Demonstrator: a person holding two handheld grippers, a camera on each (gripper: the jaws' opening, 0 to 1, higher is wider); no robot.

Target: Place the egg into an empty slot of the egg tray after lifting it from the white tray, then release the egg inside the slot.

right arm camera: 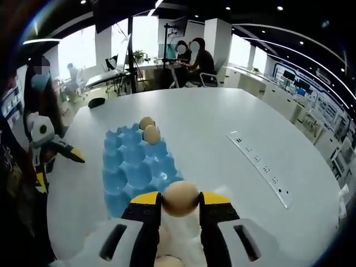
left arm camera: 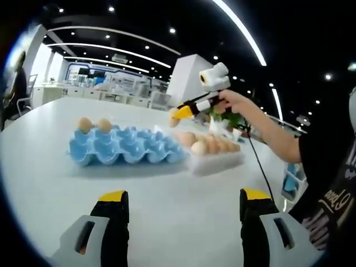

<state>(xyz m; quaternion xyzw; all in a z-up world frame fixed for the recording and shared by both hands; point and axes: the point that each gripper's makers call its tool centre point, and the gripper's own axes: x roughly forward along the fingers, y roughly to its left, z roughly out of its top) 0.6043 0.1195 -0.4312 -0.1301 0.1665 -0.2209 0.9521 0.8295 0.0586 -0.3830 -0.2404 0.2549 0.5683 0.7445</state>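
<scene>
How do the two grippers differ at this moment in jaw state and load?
The right gripper is clamped on an egg above the white tray; the left gripper has its jaws wide apart and holds nothing. The right is raised over the eggs; the left hangs back from the blue egg tray. Both have yellow-tipped black jaws.

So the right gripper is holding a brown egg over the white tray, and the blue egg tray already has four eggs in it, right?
Not quite: the blue moulded egg tray holds two eggs, not four, as the right gripper view shows. The right gripper does hold a brown egg above the white tray.
</scene>
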